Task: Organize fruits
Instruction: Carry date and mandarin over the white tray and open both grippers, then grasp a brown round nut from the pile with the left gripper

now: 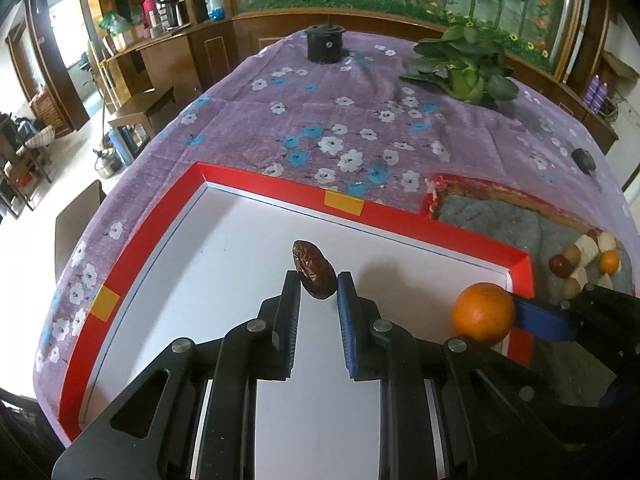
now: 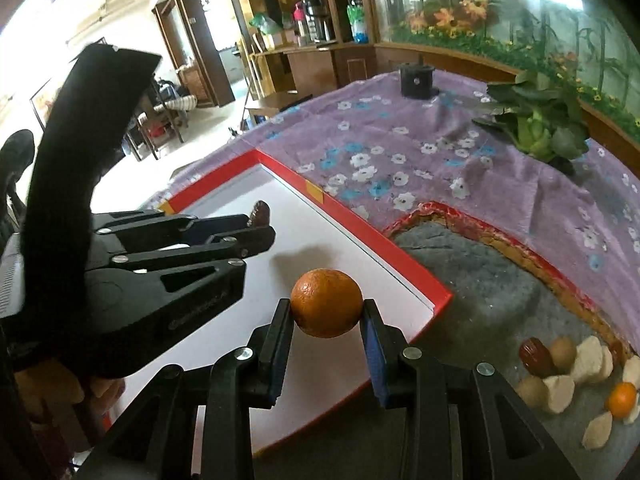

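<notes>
My left gripper (image 1: 318,280) is shut on a dark brown date (image 1: 314,268) and holds it over the white floor of the red-rimmed tray (image 1: 360,206). My right gripper (image 2: 326,308) is shut on an orange (image 2: 326,308) above the tray's right corner (image 2: 440,296). The orange also shows in the left wrist view (image 1: 483,313). The left gripper and the date (image 2: 259,213) appear at the left of the right wrist view. A pile of fruit pieces (image 2: 576,376) lies on the grey mat (image 2: 500,292), with a small orange (image 2: 621,400) and a red date (image 2: 534,354).
A purple flowered cloth (image 1: 340,120) covers the table. A leafy green vegetable (image 1: 464,68) lies at the back right. A black cylinder (image 1: 325,42) stands at the back edge. A small dark object (image 1: 584,159) lies at the right. The table edge drops off at the left.
</notes>
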A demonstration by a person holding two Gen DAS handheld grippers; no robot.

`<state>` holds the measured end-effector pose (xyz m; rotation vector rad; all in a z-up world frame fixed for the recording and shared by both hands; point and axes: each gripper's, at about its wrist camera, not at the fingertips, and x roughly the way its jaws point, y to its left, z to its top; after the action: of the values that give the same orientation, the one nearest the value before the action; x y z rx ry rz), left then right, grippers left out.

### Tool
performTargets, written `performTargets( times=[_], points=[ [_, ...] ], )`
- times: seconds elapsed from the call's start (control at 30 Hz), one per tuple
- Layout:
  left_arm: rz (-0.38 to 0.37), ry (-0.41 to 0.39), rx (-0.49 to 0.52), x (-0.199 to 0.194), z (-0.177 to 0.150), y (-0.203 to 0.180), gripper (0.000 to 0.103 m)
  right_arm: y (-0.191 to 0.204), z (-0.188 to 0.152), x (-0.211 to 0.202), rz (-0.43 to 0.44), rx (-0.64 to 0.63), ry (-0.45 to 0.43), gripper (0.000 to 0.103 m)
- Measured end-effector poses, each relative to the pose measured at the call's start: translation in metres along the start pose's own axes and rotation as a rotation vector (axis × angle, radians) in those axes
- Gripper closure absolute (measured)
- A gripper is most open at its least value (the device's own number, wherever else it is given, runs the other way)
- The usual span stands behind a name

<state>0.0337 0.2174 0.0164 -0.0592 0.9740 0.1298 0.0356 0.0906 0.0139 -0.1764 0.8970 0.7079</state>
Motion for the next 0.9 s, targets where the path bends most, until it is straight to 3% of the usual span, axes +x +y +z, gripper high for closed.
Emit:
performTargets(
  times=[0.17,0.23,0.3,0.33,0.37,0.9],
  points=[
    [0.003,0.026,-0.039,0.009,-0.001,0.007,0.085,0.002,0.001,0.008,-0.027,-0.038,0.011,0.069],
    [0.003,0.028,-0.047,0.011,-0.002,0.008,0.084,0.003,0.001,0.006,-0.027,-0.045,0.009,0.063],
    [0.012,0.02,-0.052,0.01,-0.003,0.009,0.066,0.004,0.001,0.001,-0.021,-0.039,-0.007,0.058],
    [0.017,0.016,-0.056,0.01,-0.003,0.009,0.048,0.004,0.0,-0.001,-0.019,-0.037,-0.013,0.058],
    [0.019,0.005,-0.064,0.008,-0.004,0.01,0.043,0.004,-0.001,-0.003,-0.018,-0.035,-0.017,0.058],
    [0.03,-0.122,-0.043,-0.058,-0.029,-0.014,0.043,-0.004,-0.048,-0.081,-0.033,0.039,-0.117,0.056]
  ],
)
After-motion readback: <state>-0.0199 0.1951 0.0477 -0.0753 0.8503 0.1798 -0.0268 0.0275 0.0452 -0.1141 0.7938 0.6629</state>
